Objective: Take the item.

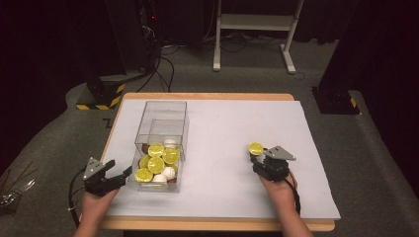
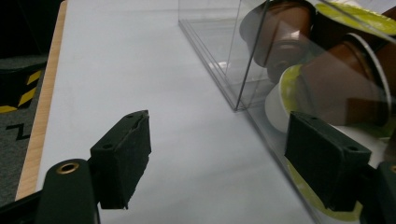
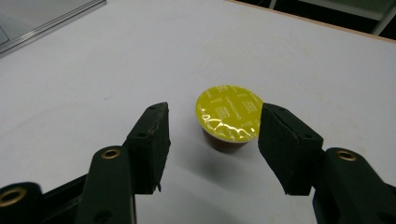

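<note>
Capsule (image 3: pixel 228 114) stands alone on the table (image 1: pixel 222 123), well right of the box (image 1: pixel 161 143), foil lid up. My right gripper (image 3: pixel 212 140) brackets it: one pad touches the rim, the other stands off, no pinch yet. Light, thin-walled, foil dents — I'd grip the brown cup below the rim. Left gripper (image 2: pixel 219 156) spread beside the box.

black tongs (image 3: pixel 212 144) with brass rivets, grey plates, black cables.
</note>
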Demonstrator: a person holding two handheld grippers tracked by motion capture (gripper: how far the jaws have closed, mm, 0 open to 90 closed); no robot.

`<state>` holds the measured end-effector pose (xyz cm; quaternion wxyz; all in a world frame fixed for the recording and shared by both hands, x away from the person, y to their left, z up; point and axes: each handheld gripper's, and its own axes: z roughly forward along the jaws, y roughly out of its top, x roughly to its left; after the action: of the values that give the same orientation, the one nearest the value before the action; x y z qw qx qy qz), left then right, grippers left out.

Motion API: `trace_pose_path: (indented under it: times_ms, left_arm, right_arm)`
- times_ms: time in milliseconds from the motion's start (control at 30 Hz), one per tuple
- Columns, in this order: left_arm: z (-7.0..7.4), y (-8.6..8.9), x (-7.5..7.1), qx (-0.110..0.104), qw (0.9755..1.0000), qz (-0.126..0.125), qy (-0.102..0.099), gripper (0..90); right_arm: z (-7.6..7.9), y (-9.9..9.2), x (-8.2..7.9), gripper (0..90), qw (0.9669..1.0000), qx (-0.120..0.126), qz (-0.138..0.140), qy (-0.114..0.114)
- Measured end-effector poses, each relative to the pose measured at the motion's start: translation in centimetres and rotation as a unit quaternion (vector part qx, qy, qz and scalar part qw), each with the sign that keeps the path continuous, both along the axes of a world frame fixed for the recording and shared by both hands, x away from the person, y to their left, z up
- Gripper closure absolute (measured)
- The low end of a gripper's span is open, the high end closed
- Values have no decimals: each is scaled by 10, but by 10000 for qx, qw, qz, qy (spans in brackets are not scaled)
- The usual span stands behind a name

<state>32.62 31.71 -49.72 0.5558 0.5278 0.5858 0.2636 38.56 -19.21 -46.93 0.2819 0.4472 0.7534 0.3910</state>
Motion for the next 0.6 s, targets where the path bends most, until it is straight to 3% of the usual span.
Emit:
trace_pose_path:
  times_ms: [200,267,467,533,600]
  left_arm:
    - [6,-3,-2,62,10000,-57,24,230]
    - [8,-1,-6,144,9999,-12,18,229]
    - [18,-3,-12,95,9999,118,-41,224]
    - [18,-3,-17,281,9996,84,-3,221]
    - [19,-2,-19,250,9997,82,9,218]
  right_arm:
    - [-3,-3,-12,439,10000,8,40,-31]
    - [-4,-5,-17,439,10000,-3,61,-64]
    - [-13,-10,-22,458,9999,105,43,1]
    - [-13,-11,-22,460,9999,125,25,12]
    - [-14,-11,-22,463,9999,124,32,-2]
